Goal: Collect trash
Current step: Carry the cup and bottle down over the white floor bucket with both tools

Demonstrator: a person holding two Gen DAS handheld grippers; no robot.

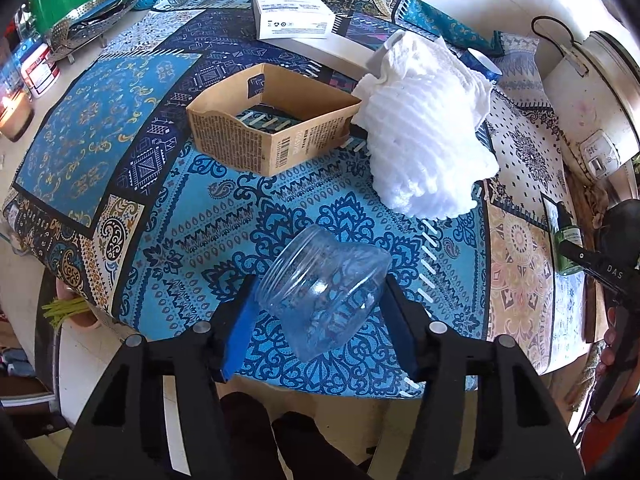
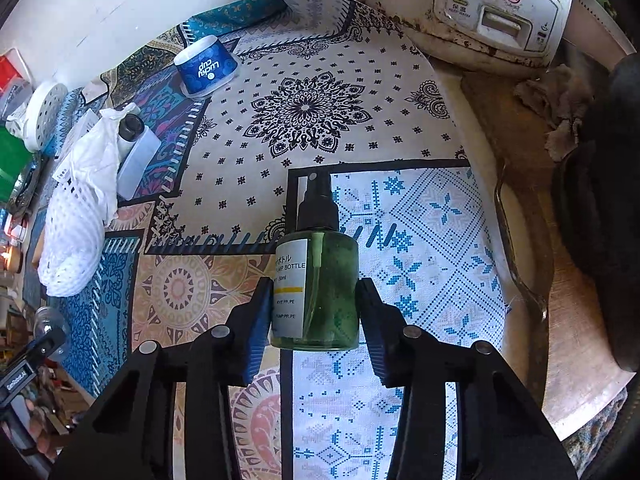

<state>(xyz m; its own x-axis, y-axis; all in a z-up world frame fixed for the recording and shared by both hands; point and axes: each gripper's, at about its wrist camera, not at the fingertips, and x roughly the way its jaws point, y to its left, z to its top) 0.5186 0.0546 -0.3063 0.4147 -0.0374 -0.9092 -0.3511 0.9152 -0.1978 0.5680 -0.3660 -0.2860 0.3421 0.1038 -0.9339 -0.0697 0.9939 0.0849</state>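
Note:
A clear plastic jar [image 1: 324, 280] without a lid lies on its side on the blue patterned tablecloth [image 1: 200, 240]. My left gripper [image 1: 320, 320] points down over it, and both blue pads touch the jar's sides. A small green pump bottle [image 2: 328, 280] with a black spray head and a white label lies on the cloth near the table's right edge. My right gripper [image 2: 316, 320] is shut on its body, a pad against each side. In the left wrist view the same green bottle [image 1: 568, 248] shows at the far right.
A bottomless brown cardboard box [image 1: 272, 120], white foam netting [image 1: 428, 132] and a white carton [image 1: 292, 12] lie beyond the jar. A blue paper cup [image 2: 206, 68], a white tube [image 2: 136, 152] and a rice cooker [image 2: 492, 8] lie beyond the bottle. A lit candle [image 1: 12, 116] stands far left.

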